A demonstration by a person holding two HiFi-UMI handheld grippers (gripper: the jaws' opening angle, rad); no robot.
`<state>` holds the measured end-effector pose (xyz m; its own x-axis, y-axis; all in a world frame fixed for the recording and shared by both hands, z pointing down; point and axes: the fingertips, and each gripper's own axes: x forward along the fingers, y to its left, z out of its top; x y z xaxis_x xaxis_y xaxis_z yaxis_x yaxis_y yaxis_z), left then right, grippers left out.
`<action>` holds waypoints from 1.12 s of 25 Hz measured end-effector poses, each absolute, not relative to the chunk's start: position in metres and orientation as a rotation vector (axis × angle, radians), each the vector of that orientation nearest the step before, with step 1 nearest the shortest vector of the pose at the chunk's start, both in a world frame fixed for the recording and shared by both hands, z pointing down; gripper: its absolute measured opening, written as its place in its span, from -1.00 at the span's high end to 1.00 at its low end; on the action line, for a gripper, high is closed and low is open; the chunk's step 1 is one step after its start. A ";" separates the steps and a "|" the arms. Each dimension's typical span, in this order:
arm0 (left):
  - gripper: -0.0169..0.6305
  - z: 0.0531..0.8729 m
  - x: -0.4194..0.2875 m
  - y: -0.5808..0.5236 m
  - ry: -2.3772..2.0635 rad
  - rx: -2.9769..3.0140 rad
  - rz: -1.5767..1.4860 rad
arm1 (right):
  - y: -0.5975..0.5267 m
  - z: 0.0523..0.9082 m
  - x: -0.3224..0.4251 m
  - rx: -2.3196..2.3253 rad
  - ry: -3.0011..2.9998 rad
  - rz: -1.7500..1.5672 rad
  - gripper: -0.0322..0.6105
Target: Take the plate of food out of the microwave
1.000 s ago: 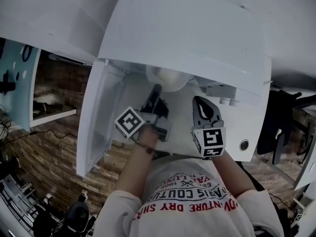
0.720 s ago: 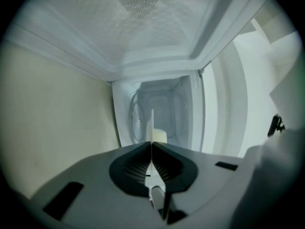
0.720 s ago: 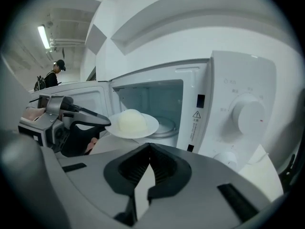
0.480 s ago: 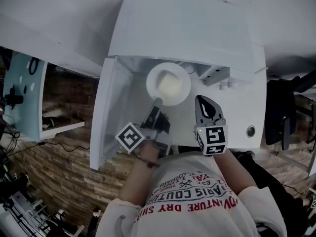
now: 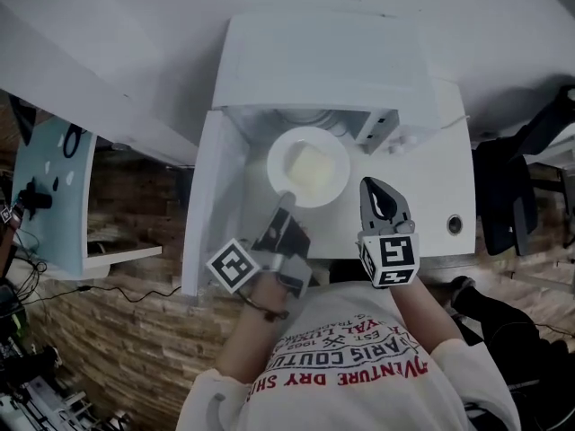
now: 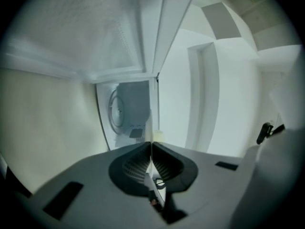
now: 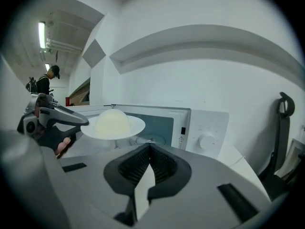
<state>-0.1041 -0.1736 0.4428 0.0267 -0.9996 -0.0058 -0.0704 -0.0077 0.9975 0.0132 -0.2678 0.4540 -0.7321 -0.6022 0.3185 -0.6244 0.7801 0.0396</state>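
A white plate (image 5: 308, 167) carries a pale dome of food (image 5: 312, 163) and hangs in front of the open white microwave (image 5: 359, 79). My left gripper (image 5: 286, 199) is shut on the plate's near rim, and in the left gripper view the rim (image 6: 153, 138) shows edge-on between the closed jaws. Right of the plate, my right gripper (image 5: 375, 187) is shut and holds nothing. In the right gripper view the plate (image 7: 113, 127) and food (image 7: 112, 120) float before the microwave cavity (image 7: 152, 125), with the left gripper (image 7: 52, 116) at the plate's left edge.
The microwave door (image 5: 211, 205) stands swung open on the left. The control panel with its knob (image 7: 208, 140) is on the right. A dark chair (image 5: 503, 196) stands at the far right, and a person (image 7: 47, 82) stands far off in the room.
The plate, held by my left gripper, has come out of the microwave cavity towards me. My right gripper has stayed shut beside it.
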 end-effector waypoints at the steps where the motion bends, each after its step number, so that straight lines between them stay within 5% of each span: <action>1: 0.91 0.436 -0.103 -0.171 -1.232 1.294 -1.166 | -0.265 0.449 0.015 0.953 -2.668 0.094 0.86; 28: 0.90 0.374 -0.091 -0.173 -1.168 1.452 -1.196 | -0.255 0.372 0.025 1.057 -2.796 -0.098 0.87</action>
<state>-0.0912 -0.1726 0.3744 0.0882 -0.9856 -0.1445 -0.1208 -0.1545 0.9806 0.0252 -0.2553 0.3718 -0.7403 -0.6619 0.1175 -0.6520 0.7496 0.1140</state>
